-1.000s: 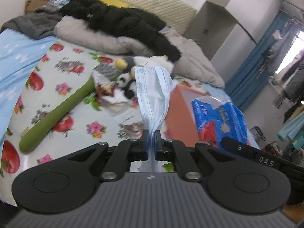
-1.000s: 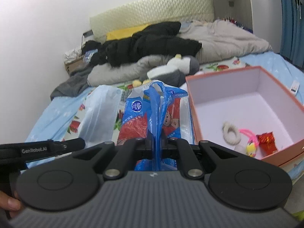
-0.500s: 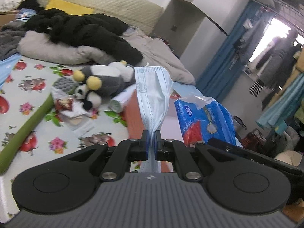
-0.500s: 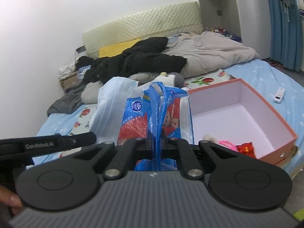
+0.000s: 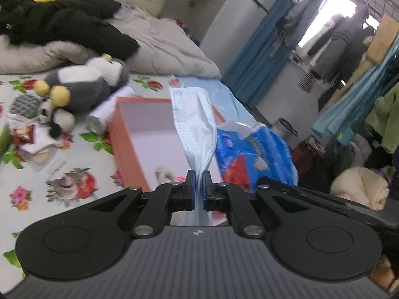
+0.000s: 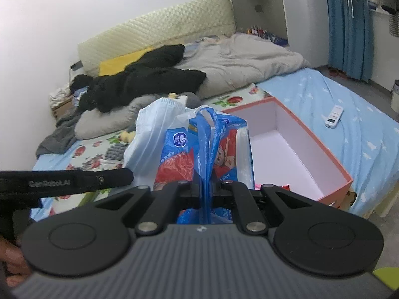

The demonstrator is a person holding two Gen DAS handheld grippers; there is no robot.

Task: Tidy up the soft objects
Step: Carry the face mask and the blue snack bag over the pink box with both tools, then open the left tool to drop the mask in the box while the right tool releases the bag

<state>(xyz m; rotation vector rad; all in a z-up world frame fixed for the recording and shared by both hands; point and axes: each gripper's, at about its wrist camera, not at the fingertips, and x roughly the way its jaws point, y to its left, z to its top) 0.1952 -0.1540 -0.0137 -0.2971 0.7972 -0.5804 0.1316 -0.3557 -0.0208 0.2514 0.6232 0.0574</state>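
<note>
You hold two items. Your left gripper (image 5: 198, 183) fingers pinch one face mask (image 5: 193, 122); your right gripper (image 6: 206, 183) fingers clamp one tissue pack (image 6: 199, 147). Both hang over one box (image 6: 336, 172), mostly empty inside.

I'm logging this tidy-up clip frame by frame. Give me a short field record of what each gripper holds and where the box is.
left gripper: shut on face mask
right gripper: shut on blue tissue pack, by its plastic handle
box: orange, open, on the bed
box contents: a few small items, mostly hidden
nearby: plush penguin beside the box
</note>
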